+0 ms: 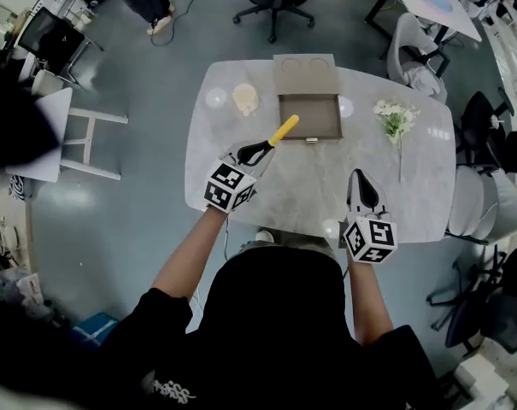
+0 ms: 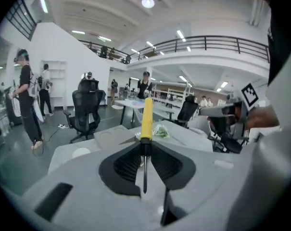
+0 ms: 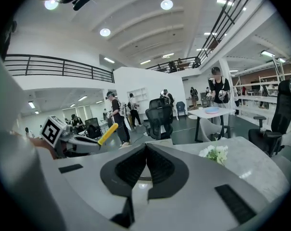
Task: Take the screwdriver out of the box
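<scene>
- The left gripper [image 1: 260, 150] is clenched on the screwdriver [image 1: 284, 130], its pads pressing on the dark collar where the yellow handle meets the metal shaft
- In the left gripper view the screwdriver [image 2: 146, 117] lies along the jaws: the handle sticks out past the tips and the shaft runs back between the pads toward the camera
- In the head view the screwdriver is outside the open box [image 1: 309, 114], over the desk [image 1: 309, 195] just beside the box's near left corner, handle pointing toward it
- The right gripper [image 1: 361, 178] hovers over the desk's near right part, well apart from the box, jaws pressed together with nothing between them
</scene>
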Available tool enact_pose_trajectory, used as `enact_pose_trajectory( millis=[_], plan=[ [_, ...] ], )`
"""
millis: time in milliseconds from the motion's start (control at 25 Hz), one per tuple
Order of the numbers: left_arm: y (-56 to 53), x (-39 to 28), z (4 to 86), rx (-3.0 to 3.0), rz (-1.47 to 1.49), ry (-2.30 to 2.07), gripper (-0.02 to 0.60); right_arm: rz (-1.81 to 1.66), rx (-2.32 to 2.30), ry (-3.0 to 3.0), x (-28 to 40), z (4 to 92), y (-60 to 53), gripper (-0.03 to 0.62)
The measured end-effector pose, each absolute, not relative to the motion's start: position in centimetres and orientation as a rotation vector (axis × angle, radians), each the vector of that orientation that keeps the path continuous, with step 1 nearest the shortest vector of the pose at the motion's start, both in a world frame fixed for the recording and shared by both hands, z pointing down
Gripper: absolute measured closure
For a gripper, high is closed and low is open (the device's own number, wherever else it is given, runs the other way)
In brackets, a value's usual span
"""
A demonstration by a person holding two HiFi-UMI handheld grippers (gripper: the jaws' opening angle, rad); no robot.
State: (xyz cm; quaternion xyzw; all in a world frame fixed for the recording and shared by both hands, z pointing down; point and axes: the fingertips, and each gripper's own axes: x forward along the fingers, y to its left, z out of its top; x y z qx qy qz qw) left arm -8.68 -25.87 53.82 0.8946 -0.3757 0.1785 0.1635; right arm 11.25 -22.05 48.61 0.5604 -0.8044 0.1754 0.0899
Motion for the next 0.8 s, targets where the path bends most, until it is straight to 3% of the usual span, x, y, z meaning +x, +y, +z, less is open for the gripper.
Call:
enact_pose_trajectory(
  millis=[280,800],
  plan=[
    [-18.0,-15.3,44.4,2.500,0.112,-1.414,0.506,0.366,1.653,-2.487,5.9,42.8,-18.7,0.582],
    [-12.7,-22.2,41.7,2.423,-0.019,-1.671,0.506,0.200,1.573,-2.495,-0.4,41.2,-15.0,0.582]
  ],
)
